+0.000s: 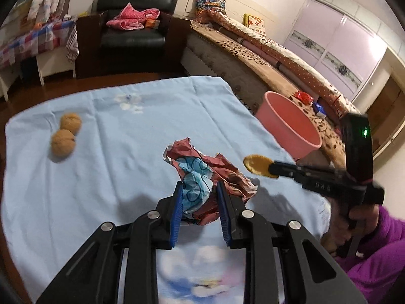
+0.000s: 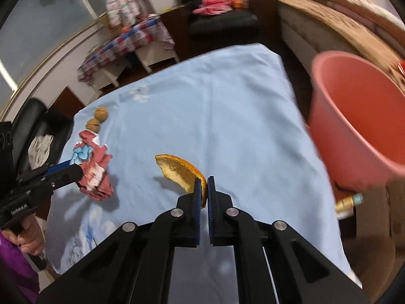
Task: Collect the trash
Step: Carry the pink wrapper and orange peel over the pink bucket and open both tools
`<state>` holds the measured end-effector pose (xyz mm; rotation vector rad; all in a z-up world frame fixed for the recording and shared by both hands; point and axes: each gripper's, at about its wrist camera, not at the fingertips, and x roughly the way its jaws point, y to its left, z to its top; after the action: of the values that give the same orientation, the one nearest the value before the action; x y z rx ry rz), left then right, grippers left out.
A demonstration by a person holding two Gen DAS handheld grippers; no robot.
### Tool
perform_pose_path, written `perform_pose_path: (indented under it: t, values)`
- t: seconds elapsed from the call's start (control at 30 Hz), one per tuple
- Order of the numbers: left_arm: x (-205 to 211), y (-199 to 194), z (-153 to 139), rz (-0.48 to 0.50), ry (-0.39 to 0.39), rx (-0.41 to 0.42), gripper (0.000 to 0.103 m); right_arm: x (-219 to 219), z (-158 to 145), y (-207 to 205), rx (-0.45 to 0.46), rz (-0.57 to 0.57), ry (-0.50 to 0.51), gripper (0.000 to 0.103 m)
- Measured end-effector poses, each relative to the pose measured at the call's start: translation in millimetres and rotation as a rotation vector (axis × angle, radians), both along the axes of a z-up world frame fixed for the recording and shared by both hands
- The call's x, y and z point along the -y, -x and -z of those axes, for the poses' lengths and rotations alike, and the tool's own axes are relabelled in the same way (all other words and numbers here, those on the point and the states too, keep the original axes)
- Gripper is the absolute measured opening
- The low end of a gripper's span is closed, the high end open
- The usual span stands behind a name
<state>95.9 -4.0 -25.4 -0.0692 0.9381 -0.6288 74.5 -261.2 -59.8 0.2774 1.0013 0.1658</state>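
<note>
My left gripper (image 1: 198, 190) is shut on a crumpled red and blue wrapper (image 1: 202, 174), lifted a little above the light blue tablecloth (image 1: 126, 157). The same wrapper (image 2: 92, 172) shows at the left of the right wrist view, held in the left gripper (image 2: 76, 171). My right gripper (image 2: 204, 181) is shut on one end of a curved orange peel (image 2: 177, 171), which hangs above the cloth. In the left wrist view the peel (image 1: 258, 167) sticks out of the right gripper (image 1: 274, 171). A pink bucket (image 2: 354, 116) stands off the table's right edge.
Two walnuts (image 1: 65, 134) lie on the cloth at the far left. Beyond the table stand a black armchair (image 1: 134, 25), a small white table with a checked cloth (image 1: 38, 43) and a bed with patterned covers (image 1: 265, 50). A purple sleeve (image 1: 374, 258) is at the lower right.
</note>
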Motion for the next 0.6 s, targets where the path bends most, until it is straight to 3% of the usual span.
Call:
perform_pose_path:
  t: [0.27, 0.6]
  values:
    - [36.3, 25.1, -17.4, -0.017, 0.003, 0.064, 0.025, 15.8, 0.3, 29.9, 0.017, 0.028, -0.022, 0.005]
    - [99.6, 33.6, -64.0, -0.007, 0.009, 0.167, 0.025, 66.2, -52.4, 51.1, 0.229, 0.12, 0.031, 0.005]
